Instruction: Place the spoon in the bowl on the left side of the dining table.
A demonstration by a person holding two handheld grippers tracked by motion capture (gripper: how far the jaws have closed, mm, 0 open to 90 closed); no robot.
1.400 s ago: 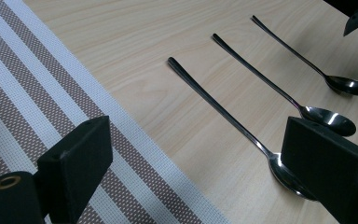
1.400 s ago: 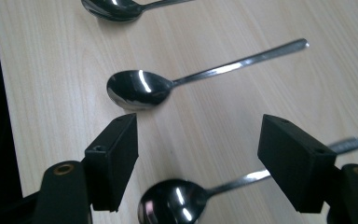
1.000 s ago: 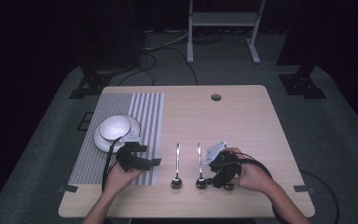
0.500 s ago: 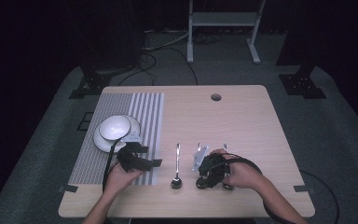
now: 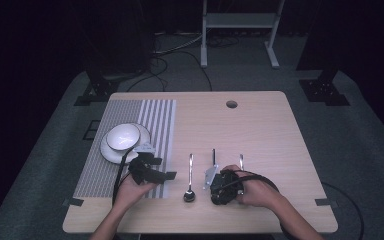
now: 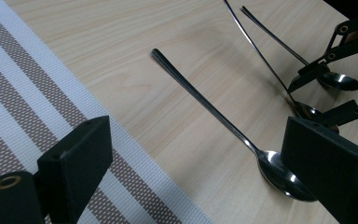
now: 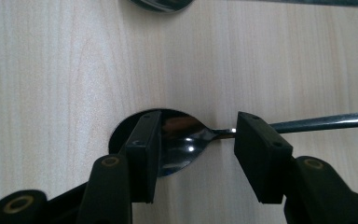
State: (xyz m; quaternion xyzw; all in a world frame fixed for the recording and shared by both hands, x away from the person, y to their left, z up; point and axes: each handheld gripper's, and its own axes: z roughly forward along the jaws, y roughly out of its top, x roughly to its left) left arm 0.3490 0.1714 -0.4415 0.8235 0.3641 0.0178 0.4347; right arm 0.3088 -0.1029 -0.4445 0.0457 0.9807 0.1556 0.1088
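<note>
My right tool [image 5: 223,188] has come down over the bowl of the middle shiny steel spoon [image 7: 186,140] in the last second. A moment ago it sat just right of that spoon; now its jaws stand spread on either side of the bowl, one at the tip side and one at the neck, not yet pinching. I judge a grasp on this spoon is about to begin, though low on the bowl it may slip.

My left tool [image 5: 152,172] has stayed where it was, at the edge of the brown-and-white striped woven placemat [image 5: 130,111], jaws spread wide and holding nothing. Just beyond it lies the left steel spoon [image 6: 223,126], flat on the pale wooden desk [image 5: 260,125], and the third steel spoon [image 6: 340,81] lies beyond my right tool.

Farther back on the placemat sits the white bowl on its white plate [image 5: 122,140], untouched.
</note>
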